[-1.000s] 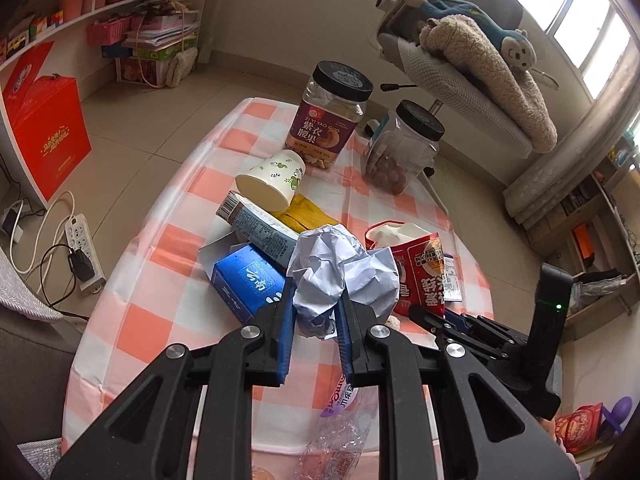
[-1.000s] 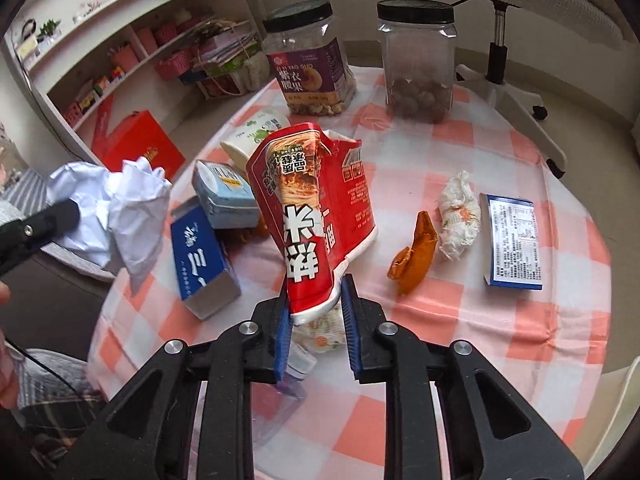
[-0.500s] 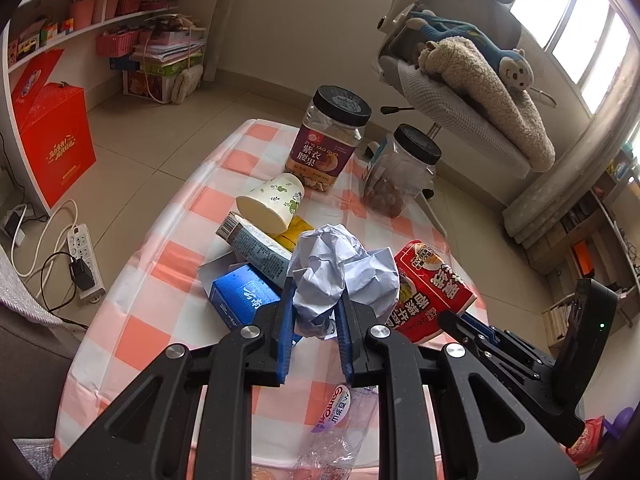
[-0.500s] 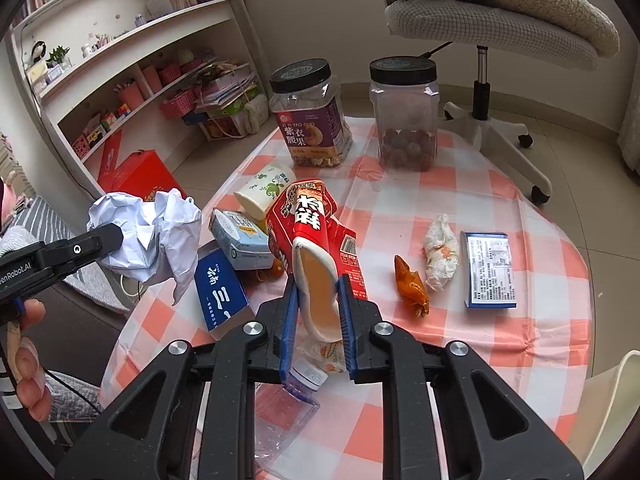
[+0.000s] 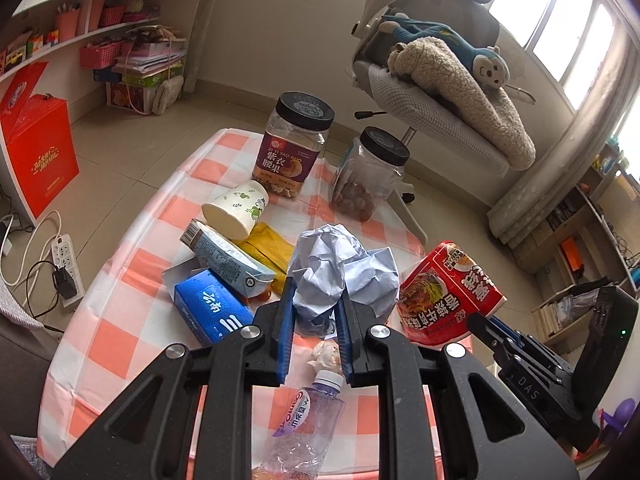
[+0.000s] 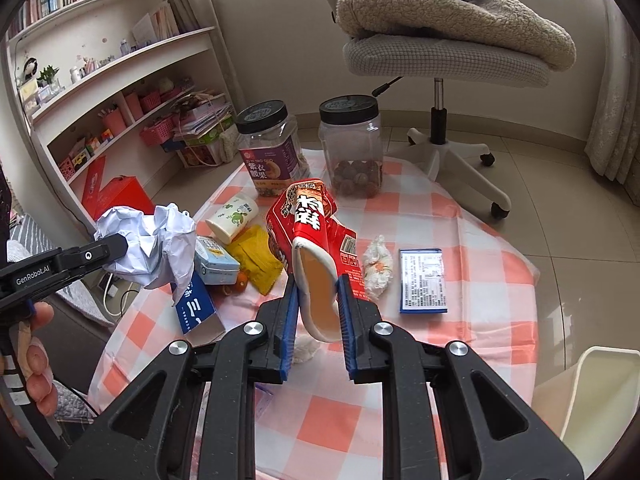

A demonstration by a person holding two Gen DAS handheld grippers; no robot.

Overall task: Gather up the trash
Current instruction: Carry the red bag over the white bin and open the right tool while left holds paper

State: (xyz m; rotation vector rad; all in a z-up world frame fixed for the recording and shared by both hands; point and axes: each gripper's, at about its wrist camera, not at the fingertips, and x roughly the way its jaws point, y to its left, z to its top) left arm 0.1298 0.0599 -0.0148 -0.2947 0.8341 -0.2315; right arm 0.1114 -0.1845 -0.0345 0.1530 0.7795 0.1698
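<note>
Left gripper clenches the crumpled paper, right gripper grasps the red noodle cup by its rim, both lifted above the surface. Both look light and crushable, so gentle pressure suffices.

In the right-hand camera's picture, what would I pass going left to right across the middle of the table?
crumpled paper → yellow wrapper → red noodle cup → white wad → blue-edged box
</note>
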